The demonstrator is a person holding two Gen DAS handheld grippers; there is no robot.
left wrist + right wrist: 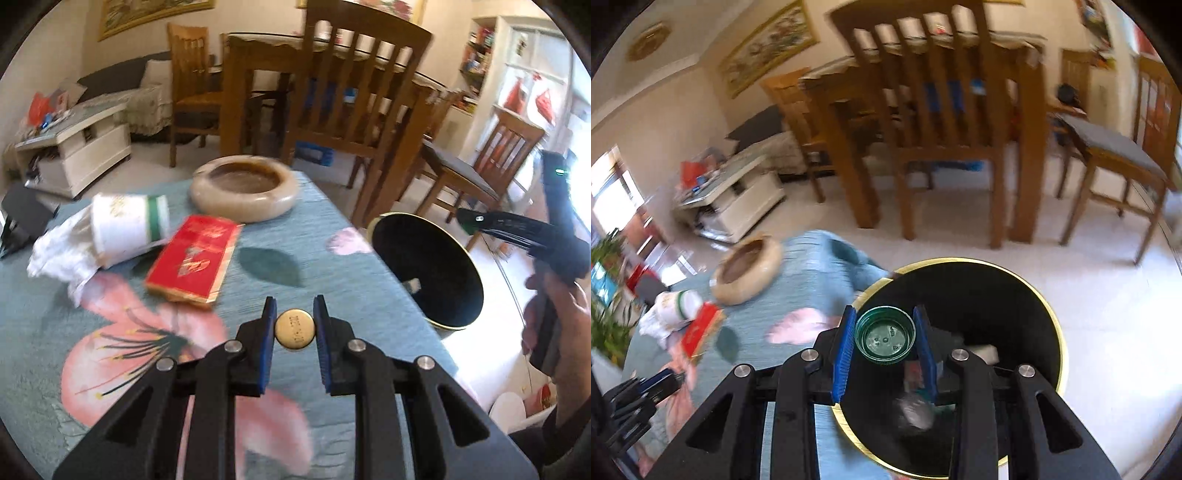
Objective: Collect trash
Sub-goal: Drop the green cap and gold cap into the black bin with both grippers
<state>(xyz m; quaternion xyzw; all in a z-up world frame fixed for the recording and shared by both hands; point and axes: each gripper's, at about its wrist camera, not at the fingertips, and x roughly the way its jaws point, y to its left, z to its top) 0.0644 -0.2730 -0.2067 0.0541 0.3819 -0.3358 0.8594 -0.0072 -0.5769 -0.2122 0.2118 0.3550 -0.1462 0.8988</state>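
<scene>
Gold cap [294, 328] and green cap [885, 336]: two held.

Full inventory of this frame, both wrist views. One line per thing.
gold cap: 1, gold, clamped in the left tongs above the table
green cap: 1, green, clamped in the right tongs over the bin mouth
bin: 1, black with gold rim, beside the table, some trash inside
red packet: 1, red, flat on the table
paper cup: 1, white with green band, on its side on the table
tissue: 1 wad, white, at the cup's mouth
bowl: 1, beige, far end of table
table: 1, blue floral cloth
chairs: several, brown wood, behind
left tongs: black, blue pads
right tongs: black, blue pads
</scene>
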